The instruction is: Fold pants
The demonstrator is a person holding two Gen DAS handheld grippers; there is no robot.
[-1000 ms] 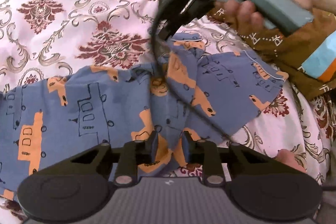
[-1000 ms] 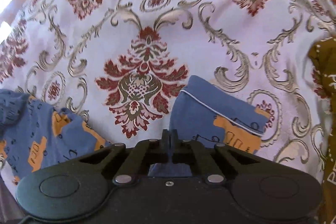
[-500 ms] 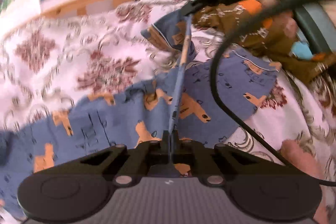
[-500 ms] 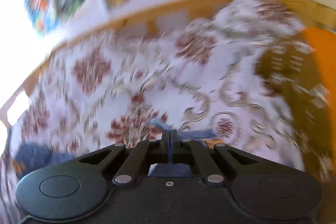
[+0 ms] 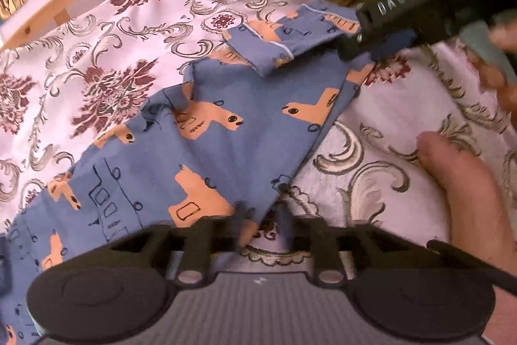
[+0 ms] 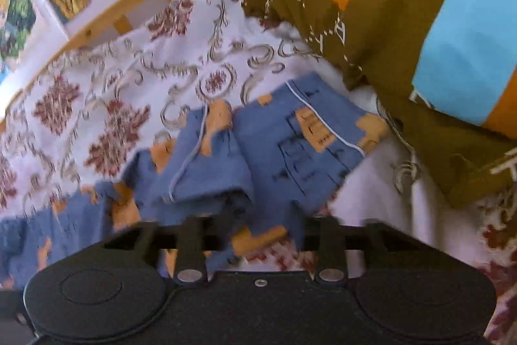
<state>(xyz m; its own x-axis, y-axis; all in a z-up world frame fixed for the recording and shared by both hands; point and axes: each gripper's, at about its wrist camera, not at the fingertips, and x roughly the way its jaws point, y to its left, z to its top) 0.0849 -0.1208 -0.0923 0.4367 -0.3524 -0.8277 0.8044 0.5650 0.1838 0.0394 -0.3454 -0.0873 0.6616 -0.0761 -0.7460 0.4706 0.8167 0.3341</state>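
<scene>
Both grippers' fingers, left point(image 5: 265, 215) and right point(image 6: 263, 220), are opening, releasing the blue pajama pants point(image 5: 226, 125) folded over on the bed point(image 5: 371, 151).

The pants point(image 5: 206, 151) are blue cotton printed with orange blocky shapes and thin dark line drawings, with white piping along the hem. They lie stretched across a floral bedspread point(image 5: 97, 60) – flat through the middle, rumpled elsewhere. One leg end is turned back over the other (the piped hem faces up), forming a loose fold point(image 6: 210, 170) – the cloth there bunches rather than lying smooth.
</scene>
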